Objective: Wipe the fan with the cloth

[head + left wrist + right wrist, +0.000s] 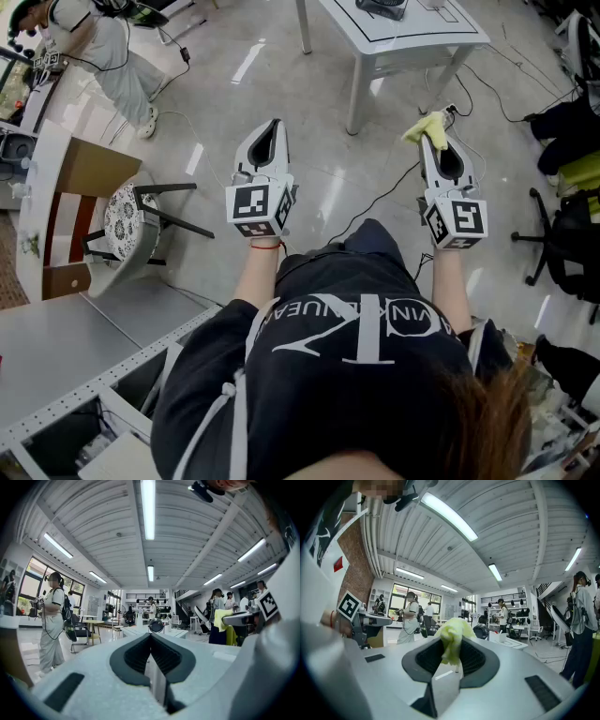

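I hold both grippers level in front of me, over the floor. My right gripper (pixel 433 141) is shut on a yellow-green cloth (pixel 424 127), which bunches up over the jaw tips (pixel 452 637). My left gripper (pixel 275 125) is shut with nothing between its jaws (pixel 151 635). A small round dark fan (pixel 156 626) stands on the white table ahead, some way beyond both grippers. In the right gripper view the fan (pixel 481 631) shows just right of the cloth. Neither gripper touches it.
The white table (pixel 412 42) stands ahead on metal legs. Cables (pixel 375 192) trail over the floor. A chair (pixel 141 220) and a wooden panel are at my left, an office chair (pixel 562 239) at my right. A person (pixel 108 56) stands far left.
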The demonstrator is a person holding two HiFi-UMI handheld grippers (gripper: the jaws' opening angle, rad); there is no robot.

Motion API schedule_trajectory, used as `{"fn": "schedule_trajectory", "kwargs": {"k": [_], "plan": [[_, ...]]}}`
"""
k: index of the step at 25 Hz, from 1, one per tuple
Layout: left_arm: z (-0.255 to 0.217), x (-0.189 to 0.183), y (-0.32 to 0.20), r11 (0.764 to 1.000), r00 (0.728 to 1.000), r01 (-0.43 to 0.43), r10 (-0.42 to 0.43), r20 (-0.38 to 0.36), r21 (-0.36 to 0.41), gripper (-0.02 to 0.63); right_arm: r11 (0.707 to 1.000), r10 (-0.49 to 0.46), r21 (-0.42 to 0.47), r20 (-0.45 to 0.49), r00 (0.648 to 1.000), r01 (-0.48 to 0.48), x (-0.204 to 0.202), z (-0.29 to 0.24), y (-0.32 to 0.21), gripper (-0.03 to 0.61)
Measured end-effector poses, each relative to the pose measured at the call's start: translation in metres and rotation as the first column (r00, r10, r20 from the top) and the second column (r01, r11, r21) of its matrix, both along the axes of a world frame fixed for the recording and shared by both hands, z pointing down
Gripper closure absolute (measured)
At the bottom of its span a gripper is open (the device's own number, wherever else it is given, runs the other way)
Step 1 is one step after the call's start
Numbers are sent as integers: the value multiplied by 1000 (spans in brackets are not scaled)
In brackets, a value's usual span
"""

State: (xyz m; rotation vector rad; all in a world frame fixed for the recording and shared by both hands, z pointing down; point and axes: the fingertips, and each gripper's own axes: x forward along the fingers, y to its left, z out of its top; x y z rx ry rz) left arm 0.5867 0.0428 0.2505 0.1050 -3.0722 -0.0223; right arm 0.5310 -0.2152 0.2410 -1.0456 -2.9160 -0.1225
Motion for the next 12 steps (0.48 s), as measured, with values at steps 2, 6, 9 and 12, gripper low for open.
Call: {"fn": "schedule_trajectory", "kwargs": {"k": [2,6,9,12], "plan": [[1,2,2,1000,1000,-3,3,-4,0,603,1000,8,-3,-1,1000,-8,3,0,1,491],[6,3,7,1000,1000,-7,7,-11,1,603,1000,22,-12,3,1000,-22,7,-1,1,491],[14,3,9,1000,1000,-6,6,-28,13,603,1000,30,0,-21,999,-30,7,9,-3,491],[21,-4,9,1000,999,-13,14,-39,18,603,999,45,-10,-44,998,-46,-3,16,-5,491]]}}
